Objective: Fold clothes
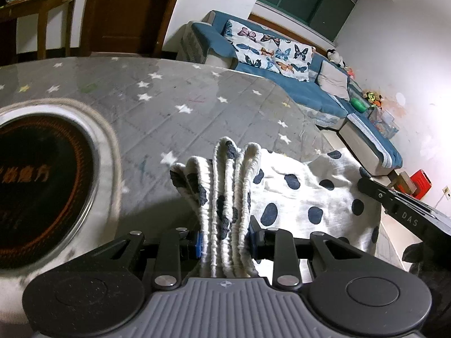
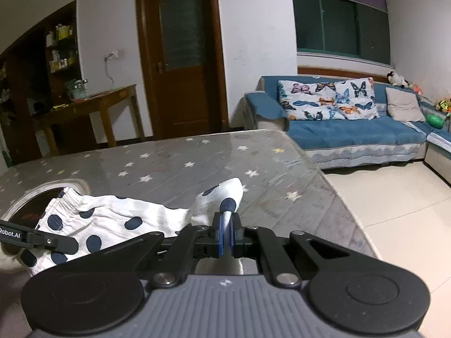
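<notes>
One garment is in play: a white piece with dark blue polka dots (image 1: 293, 197) and a gathered elastic waistband (image 1: 225, 197), lying partly on the bench (image 1: 174, 95) near its right-hand edge, with its ends lifted. The left gripper (image 1: 225, 239) has its fingers closed tight on the bunched waistband, whose ribbed folds stand up between the blue pads, probably so the whole width moves as one. The right gripper (image 2: 225, 236) has its fingers pinched nearly together on a thin corner of the cloth (image 2: 222, 197) at the opposite end. Held at both ends, the garment looks ready to be stretched flat or doubled over; that is my reading. Two grippers, one garment. A round dark inset hob (image 1: 42, 186) sits in the star-patterned bench just beside the waistband end. Beyond stands one blue sofa (image 2: 352, 132) with two butterfly cushions (image 2: 327, 101).
</notes>
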### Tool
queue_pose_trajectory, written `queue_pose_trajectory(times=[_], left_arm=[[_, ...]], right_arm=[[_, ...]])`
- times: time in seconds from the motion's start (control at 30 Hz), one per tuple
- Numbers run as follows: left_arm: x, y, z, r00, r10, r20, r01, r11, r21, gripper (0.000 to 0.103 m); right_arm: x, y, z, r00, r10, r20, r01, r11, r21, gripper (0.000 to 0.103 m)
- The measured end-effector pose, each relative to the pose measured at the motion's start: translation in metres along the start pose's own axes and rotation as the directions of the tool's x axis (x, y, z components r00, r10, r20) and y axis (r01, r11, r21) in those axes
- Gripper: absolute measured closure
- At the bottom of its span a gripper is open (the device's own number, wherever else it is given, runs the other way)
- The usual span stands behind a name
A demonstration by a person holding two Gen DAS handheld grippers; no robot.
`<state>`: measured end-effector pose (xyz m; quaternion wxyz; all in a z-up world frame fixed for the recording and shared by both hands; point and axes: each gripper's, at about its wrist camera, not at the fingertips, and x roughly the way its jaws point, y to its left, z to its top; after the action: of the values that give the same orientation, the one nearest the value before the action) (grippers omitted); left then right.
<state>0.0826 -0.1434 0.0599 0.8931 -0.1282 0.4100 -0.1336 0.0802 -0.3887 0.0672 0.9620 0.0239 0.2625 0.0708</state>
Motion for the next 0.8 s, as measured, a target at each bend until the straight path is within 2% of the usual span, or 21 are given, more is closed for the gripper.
queue_pose_trajectory(times=[0.3, 0.53, 0.67, 0.8], left_arm=[[0.028, -0.014, 0.012, 1.000, 0.017, -0.017, -0.016, 0.999, 0.045, 0.071], [0.036, -0.014, 0.012, 0.999, 0.030, -0.039, -0.028, 0.999, 0.047, 0.069], [0.037, -0.013, 0.012, 0.999, 0.030, -0.045, -0.028, 0.998, 0.048, 0.068], [0.036, -0.013, 0.012, 0.998, 0.031, -0.050, -0.029, 0.999, 0.045, 0.068]], right_arm=[[0.022, -0.010, 0.006, 0.999, -0.046, -0.015, 0.045, 0.999, -0.017, 0.099], [0.040, -0.016, 0.001, 0.996, -0.060, -0.062, 0.060, 0.998, -0.013, 0.098], [0.048, -0.022, -0.002, 0.995, -0.059, -0.084, 0.059, 0.998, 0.000, 0.097], [0.049, -0.019, 0.000, 0.994, -0.069, -0.087, 0.069, 0.998, -0.009, 0.091]])
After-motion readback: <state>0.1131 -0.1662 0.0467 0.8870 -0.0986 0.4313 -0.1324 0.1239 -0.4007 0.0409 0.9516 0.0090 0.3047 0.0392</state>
